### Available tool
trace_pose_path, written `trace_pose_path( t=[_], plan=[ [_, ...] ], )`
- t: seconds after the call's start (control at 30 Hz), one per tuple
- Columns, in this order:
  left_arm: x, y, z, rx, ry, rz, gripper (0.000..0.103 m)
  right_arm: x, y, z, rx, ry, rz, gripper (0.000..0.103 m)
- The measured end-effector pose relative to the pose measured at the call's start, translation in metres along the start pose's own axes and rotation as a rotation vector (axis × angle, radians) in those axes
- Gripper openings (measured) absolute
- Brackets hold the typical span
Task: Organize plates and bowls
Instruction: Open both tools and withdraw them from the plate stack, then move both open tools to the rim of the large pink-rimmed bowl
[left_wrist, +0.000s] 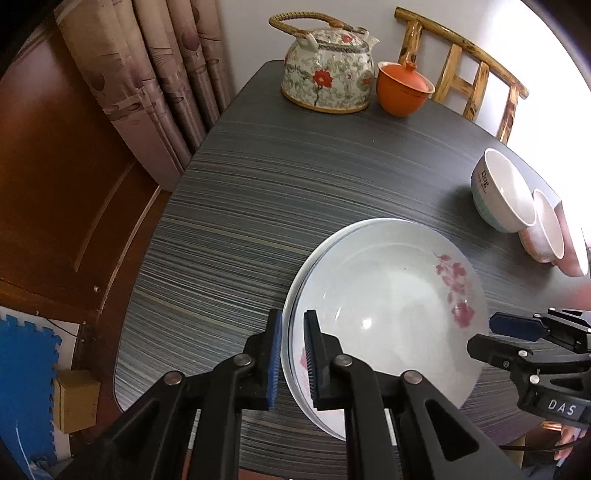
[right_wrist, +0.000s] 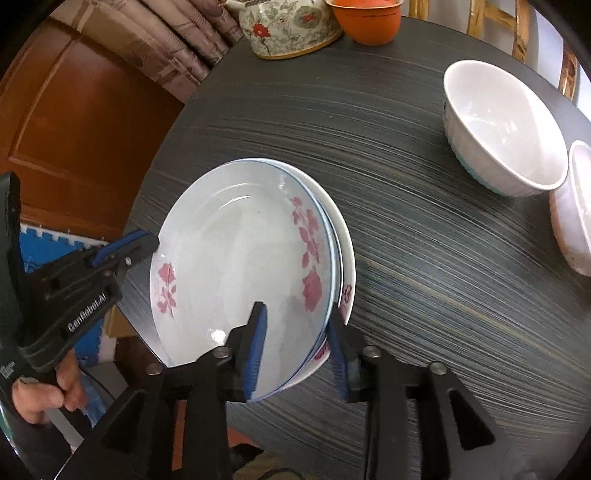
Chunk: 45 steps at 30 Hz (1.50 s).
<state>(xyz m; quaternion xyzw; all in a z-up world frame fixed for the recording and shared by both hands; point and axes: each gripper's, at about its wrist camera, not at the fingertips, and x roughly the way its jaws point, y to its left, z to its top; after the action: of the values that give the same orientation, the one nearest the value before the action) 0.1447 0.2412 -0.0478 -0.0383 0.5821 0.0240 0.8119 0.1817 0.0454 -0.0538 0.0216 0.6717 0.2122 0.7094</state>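
A stack of white plates with pink flowers (left_wrist: 388, 295) (right_wrist: 236, 266) rests on the dark striped table. My left gripper (left_wrist: 293, 354) is shut on the stack's left rim, one finger inside and one outside. My right gripper (right_wrist: 297, 350) straddles the stack's right rim; its jaws stand a little apart around the rims, and I cannot tell whether they grip. It also shows in the left wrist view (left_wrist: 517, 332). A white bowl (left_wrist: 502, 192) (right_wrist: 506, 129) and a smaller pinkish bowl (left_wrist: 543, 227) (right_wrist: 574, 210) sit at the right.
A floral teapot (left_wrist: 327, 70) (right_wrist: 288, 26) and an orange lidded cup (left_wrist: 402, 88) (right_wrist: 367, 18) stand at the table's far edge. A bamboo chair (left_wrist: 469, 62) is behind them. Curtain (left_wrist: 147, 74) and a wooden door (left_wrist: 55, 166) are to the left.
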Motion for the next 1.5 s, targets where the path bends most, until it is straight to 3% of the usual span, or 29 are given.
trace_pose_path(
  t=[0.33,0.47,0.53,0.73,1.07,1.27,1.5],
  plan=[
    [-0.033,-0.001,-0.001,-0.076,-0.087,-0.046,0.013,-0.014,0.003,-0.008,-0.061,-0.045,-0.03,0.041],
    [-0.048,-0.015,0.003,-0.093,-0.105,-0.071,0.031,-0.032,-0.008,-0.022,-0.076,-0.086,-0.034,0.041],
    [-0.056,-0.031,0.004,-0.076,-0.114,-0.084,0.033,-0.043,-0.018,-0.03,-0.07,-0.104,-0.032,0.041],
    [-0.069,-0.1,0.015,-0.004,-0.108,-0.16,0.04,-0.089,-0.082,-0.059,0.015,-0.168,-0.052,0.042],
    [-0.066,-0.247,0.056,0.112,-0.079,-0.27,0.041,-0.178,-0.246,-0.1,0.252,-0.307,-0.16,0.042],
    [-0.047,-0.324,0.084,0.164,-0.054,-0.317,0.041,-0.199,-0.325,-0.103,0.368,-0.331,-0.203,0.042],
    [-0.021,-0.376,0.104,0.198,-0.037,-0.305,0.041,-0.187,-0.367,-0.084,0.408,-0.313,-0.215,0.042]
  ],
)
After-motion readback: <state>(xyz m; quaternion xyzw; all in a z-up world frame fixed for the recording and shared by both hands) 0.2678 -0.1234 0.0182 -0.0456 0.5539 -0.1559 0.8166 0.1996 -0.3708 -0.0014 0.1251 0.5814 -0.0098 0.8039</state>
